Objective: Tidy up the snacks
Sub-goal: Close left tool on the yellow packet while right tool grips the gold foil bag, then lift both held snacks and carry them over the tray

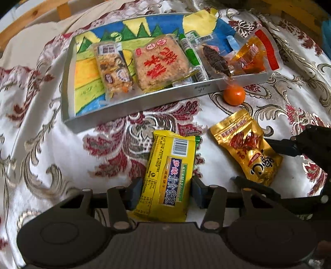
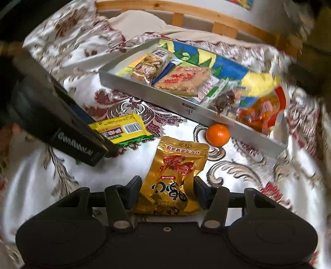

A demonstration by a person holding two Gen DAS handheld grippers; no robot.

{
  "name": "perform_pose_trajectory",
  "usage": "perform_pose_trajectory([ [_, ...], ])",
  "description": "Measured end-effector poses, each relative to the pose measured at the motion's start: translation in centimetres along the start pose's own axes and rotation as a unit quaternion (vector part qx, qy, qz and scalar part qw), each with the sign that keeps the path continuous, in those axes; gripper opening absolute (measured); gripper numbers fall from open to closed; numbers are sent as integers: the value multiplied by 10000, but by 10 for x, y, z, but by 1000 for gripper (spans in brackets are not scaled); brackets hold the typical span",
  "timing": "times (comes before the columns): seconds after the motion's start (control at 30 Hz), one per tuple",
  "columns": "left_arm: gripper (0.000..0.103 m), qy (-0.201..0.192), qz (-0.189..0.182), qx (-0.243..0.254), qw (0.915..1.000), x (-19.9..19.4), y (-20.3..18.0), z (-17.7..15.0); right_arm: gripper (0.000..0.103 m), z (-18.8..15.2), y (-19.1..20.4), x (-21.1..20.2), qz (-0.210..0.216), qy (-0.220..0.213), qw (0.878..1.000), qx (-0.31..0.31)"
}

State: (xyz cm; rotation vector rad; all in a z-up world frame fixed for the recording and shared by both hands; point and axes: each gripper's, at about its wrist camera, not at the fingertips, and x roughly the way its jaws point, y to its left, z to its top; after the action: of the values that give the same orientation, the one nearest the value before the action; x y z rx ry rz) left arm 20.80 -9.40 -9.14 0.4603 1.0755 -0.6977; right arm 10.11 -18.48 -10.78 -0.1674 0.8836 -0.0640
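Black plastic tongs fill the bottom of each wrist view. The left gripper (image 1: 165, 193) has its two fingers set on either side of a yellow biscuit packet (image 1: 170, 175), which lies flat on the cloth with its barcode end pointing away. The pads sit at the packet's edges, but whether they press it or only straddle it cannot be told. The right gripper (image 2: 166, 191) stands the same way around a gold foil snack pouch (image 2: 175, 175), printed with a red picture; its fingers are at the pouch's sides, and again a firm grasp cannot be confirmed.

Both packets lie near each other on a white tablecloth (image 1: 51, 155) patterned with red and grey scrolls. The pouch is to the right of the yellow packet.

Just beyond the pouch, a small orange mandarin (image 1: 234, 95) rests on the cloth, touching or nearly touching the near wall of a shallow silver tray (image 1: 144, 99). The tray's floor is painted in blue, green and yellow. Inside it lie a clear-wrapped cereal bar (image 1: 112, 68), a square rice cake with red characters (image 1: 161, 62), a green-and-white stick packet (image 1: 191, 55), a dark dried snack in clear wrap (image 1: 215, 60) and an orange bag with a red strip (image 1: 254, 55).

A wooden rail (image 2: 206, 18) runs behind the table.
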Motion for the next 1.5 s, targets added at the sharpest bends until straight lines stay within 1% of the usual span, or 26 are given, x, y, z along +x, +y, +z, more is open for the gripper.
perform_pose_trajectory([
  [0.1, 54, 100, 17, -152, 9998, -4, -1, -5, 56, -4, 5, -4, -156, -48, 9994, -321],
  [0.3, 53, 353, -61, -644, 9973, -11, 3, -17, 55, -12, 13, -14, -437, -138, 9950, -892],
  [0.4, 53, 405, -49, -803, 9959, -16, 3, -21, 55, -15, 17, -17, -421, -130, 9927, -1119],
  [0.47, 53, 409, 14, -889, 9952, -21, 3, -25, 55, -15, 16, -18, -331, -93, 9937, -1068],
  [0.6, 53, 420, 3, -1099, 9931, -30, 5, -31, 55, -14, 11, -22, -224, -140, 9957, -886],
  [0.73, 53, 403, -42, -1213, 9918, -37, 6, -37, 55, -17, 15, -29, -328, -206, 9943, -992],
  [0.9, 53, 429, -2, -1266, 9910, -40, 2, -40, 55, -24, 18, -37, -425, -260, 9925, -1112],
  [1.0, 53, 390, -129, -1451, 9886, -45, 3, -42, 55, -24, 16, -43, -457, -322, 9929, -1048],
  [1.07, 53, 290, -165, -1650, 9857, -51, 5, -44, 55, -24, 15, -46, -487, -370, 9931, -998],
  [1.13, 53, 75, -127, -1773, 9841, -58, 4, -46, 55, -24, 13, -49, -523, -428, 9932, -952],
  [1.33, 53, -547, -256, -1875, 9804, -78, -1, -45, 55, -22, 10, -58, -626, -669, 9922, -847],
  [1.5, 54, -1004, -242, -1885, 9766, -88, -5, -42, 55, -19, 7, -66, -724, -944, 9901, -742],
])
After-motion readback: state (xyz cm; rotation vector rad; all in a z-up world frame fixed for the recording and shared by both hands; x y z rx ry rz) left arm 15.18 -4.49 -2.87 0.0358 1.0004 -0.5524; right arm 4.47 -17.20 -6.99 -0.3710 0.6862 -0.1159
